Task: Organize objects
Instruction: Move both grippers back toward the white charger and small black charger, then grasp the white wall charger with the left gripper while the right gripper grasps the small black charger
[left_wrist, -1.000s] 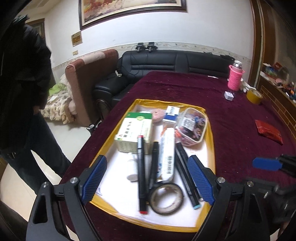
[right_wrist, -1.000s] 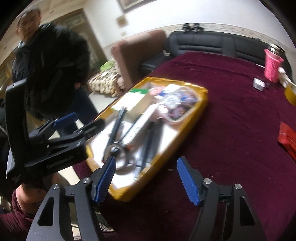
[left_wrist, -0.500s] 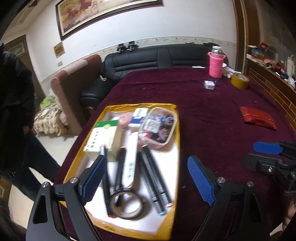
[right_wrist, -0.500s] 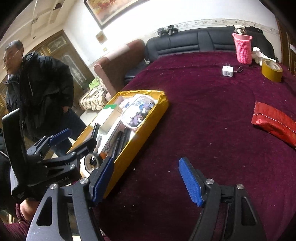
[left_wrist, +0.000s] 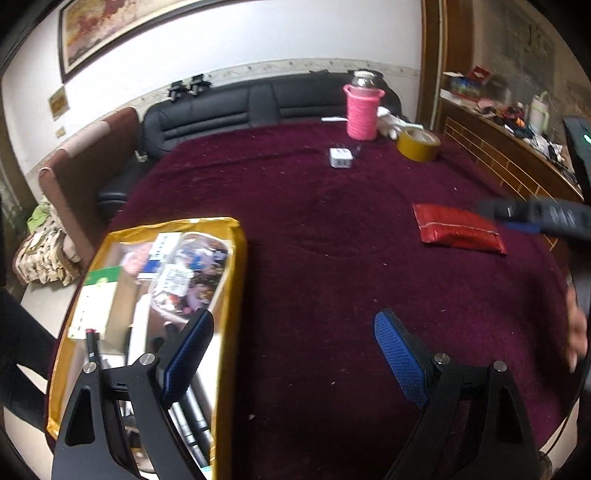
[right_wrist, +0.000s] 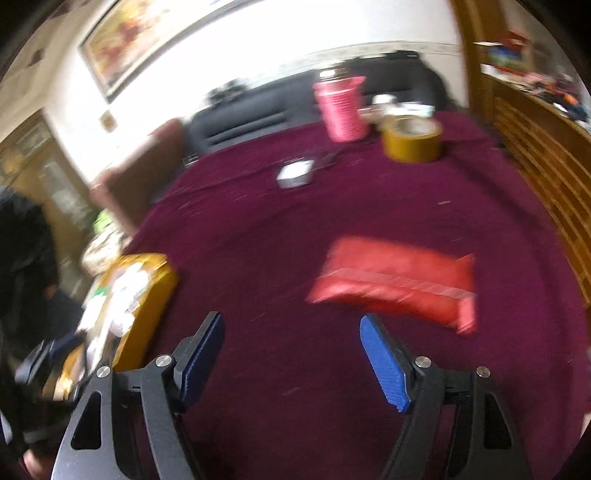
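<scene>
A yellow tray (left_wrist: 238, 266) holds markers, a tape ring, a green-white box and a clear pouch of small items. It lies at the left of the maroon table (left_wrist: 314, 206). My left gripper (left_wrist: 291, 347) stands open with nothing between its fingers, its left finger over the tray's right edge. A red packet (right_wrist: 395, 284) lies flat just beyond my right gripper (right_wrist: 291, 343), slightly to its right. That gripper's jaws are opening and nothing is between them. In the left wrist view the red packet (left_wrist: 458, 229) sits at the right, with the right gripper (left_wrist: 535, 216) blurred above it.
At the far end stand a pink-sleeved bottle (left_wrist: 362, 112), a yellow tape roll (left_wrist: 419, 146) and a white charger (left_wrist: 340, 158). A black sofa (left_wrist: 229, 110) and a brown armchair lie behind. A wooden sideboard (left_wrist: 517, 155) runs along the right. A person in dark clothes (right_wrist: 26, 258) stands at the left.
Both grippers swung right across the table, so the tray slid to the left of both views. The red packet now lies close before the right gripper, whose jaws have widened.
</scene>
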